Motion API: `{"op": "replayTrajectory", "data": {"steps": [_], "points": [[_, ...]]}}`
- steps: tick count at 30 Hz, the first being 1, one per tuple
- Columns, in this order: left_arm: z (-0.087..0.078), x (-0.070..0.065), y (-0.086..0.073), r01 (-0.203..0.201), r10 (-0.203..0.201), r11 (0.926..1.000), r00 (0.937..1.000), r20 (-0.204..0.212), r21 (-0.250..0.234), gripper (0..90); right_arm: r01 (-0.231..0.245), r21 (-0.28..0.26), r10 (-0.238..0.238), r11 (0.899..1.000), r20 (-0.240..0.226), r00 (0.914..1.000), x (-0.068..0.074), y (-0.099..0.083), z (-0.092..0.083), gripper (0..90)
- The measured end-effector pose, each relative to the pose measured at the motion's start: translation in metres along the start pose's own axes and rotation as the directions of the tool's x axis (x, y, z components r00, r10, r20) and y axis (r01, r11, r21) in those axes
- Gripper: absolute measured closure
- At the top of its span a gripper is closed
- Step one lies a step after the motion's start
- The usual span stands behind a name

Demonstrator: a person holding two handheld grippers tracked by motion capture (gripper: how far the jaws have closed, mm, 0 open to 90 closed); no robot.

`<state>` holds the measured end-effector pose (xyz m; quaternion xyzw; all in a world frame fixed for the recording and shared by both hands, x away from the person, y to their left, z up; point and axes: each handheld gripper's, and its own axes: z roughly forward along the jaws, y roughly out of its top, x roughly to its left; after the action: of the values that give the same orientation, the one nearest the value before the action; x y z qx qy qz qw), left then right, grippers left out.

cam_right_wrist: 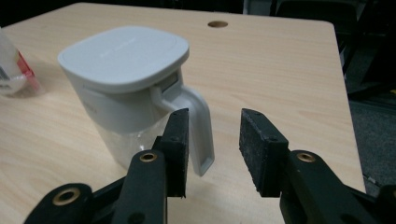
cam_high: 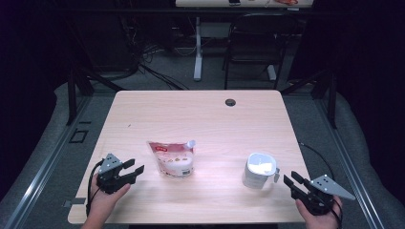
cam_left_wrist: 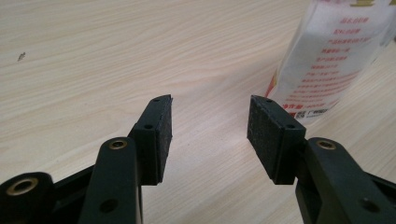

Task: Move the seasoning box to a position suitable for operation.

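Right gripper view puts your spread, empty right gripper [cam_right_wrist: 212, 116] at the rigid jug [cam_right_wrist: 126, 88]; pinch its handle [cam_right_wrist: 198, 130], since the smooth plastic may slip.

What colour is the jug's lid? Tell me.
Pale grey lid on the jug, clearest in the right gripper view.

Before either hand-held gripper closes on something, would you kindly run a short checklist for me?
1. Left hand-held gripper open, nothing between the pads: ok.
2. Right hand-held gripper open: ok.
3. Jug handle between the right pads: not ok, it sits just ahead of the left pad.
4. Jug upright, lid on: ok.
5. Pouch standing and lined up with the left jaws: not ok, off to their right.
6. Pouch sealed: cannot tell.
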<state>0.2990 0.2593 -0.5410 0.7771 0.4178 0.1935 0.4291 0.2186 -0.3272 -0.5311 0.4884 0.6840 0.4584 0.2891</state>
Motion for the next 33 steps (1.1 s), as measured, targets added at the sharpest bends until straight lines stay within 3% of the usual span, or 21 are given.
{"op": "replayTrajectory", "data": {"steps": [4,8,10,13,16,25,28,33], "points": [[0.002,0.002,0.000,0.025,-0.025,0.9997,0.9997,0.009,0.009,50.2,0.036,0.049,-0.037,0.998,0.012,0.9993,0.006,-0.003,0.003,63.1],[0.002,0.003,-0.001,0.034,-0.034,0.9994,0.9994,0.006,0.009,50.4,0.079,0.050,-0.080,0.996,0.014,0.9967,0.013,-0.003,0.004,60.7],[0.002,0.004,-0.001,0.045,-0.045,0.9989,0.9989,0.011,0.010,50.4,0.093,0.053,-0.095,0.994,0.037,0.9947,0.015,-0.003,0.003,58.5],[0.002,0.004,-0.002,0.054,-0.054,0.9986,0.9985,0.008,0.003,50.5,0.071,0.060,-0.074,0.996,0.048,0.9961,0.014,-0.003,0.003,56.9],[0.001,0.004,-0.003,0.058,-0.058,0.9983,0.9983,0.003,0.003,50.7,0.054,0.055,-0.056,0.997,0.034,0.9979,0.014,-0.002,0.003,61.2],[0.000,0.002,-0.004,0.057,-0.057,0.9984,0.9984,0.005,-0.002,51.2,0.073,0.101,-0.075,0.992,0.012,0.9971,0.015,-0.004,0.018,61.6],[-0.001,0.001,-0.005,0.055,-0.055,0.9985,0.9982,0.024,-0.005,53.2,0.095,0.109,-0.097,0.989,0.017,0.9951,0.019,-0.003,0.026,61.2],[-0.003,0.002,-0.006,0.066,-0.066,0.9978,0.9976,0.024,-0.003,55.8,0.112,0.136,-0.117,0.984,0.027,0.9928,0.024,0.000,0.035,68.8]]}}
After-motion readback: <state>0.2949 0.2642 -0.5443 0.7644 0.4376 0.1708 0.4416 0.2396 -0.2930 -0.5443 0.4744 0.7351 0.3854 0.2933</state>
